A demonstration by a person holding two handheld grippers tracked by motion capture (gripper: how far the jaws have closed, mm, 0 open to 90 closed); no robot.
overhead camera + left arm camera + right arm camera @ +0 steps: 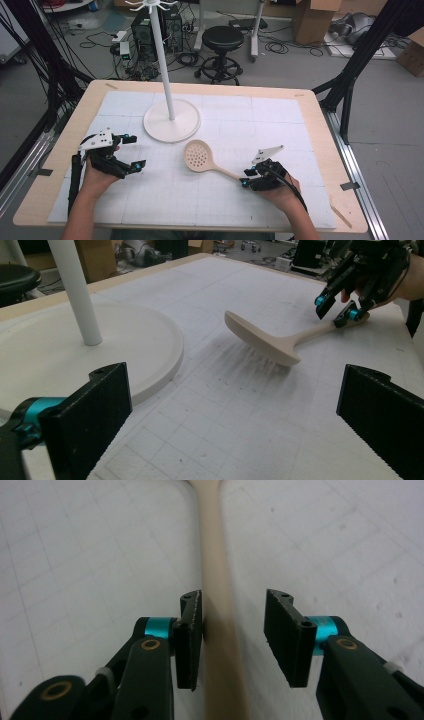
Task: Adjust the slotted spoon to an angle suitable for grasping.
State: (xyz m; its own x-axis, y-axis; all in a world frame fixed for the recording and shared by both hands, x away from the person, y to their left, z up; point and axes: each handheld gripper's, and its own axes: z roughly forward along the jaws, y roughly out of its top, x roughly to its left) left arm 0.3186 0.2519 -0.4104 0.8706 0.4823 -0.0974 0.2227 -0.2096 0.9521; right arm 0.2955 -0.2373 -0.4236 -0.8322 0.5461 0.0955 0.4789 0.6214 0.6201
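A beige slotted spoon (197, 156) lies on the white gridded mat, bowl toward the middle, handle running right and toward me. My right gripper (244, 178) is open and straddles the handle's end. In the right gripper view the handle (215, 555) runs between the jaws of that gripper (233, 605): the left pad touches it and the right pad stands off with a gap. My left gripper (135, 151) rests wide open at the mat's left, holding nothing. The left gripper view looks past its jaws (235, 425) at the spoon (260, 340) and the right gripper (340, 310).
A white stand with a round base (160, 125) and a tall pole (162, 50) occupies the mat's back centre, close to the spoon's bowl; its base (125, 345) lies left of the spoon. Beyond the wooden table edge (200, 85) are a black stool (222, 37) and cables.
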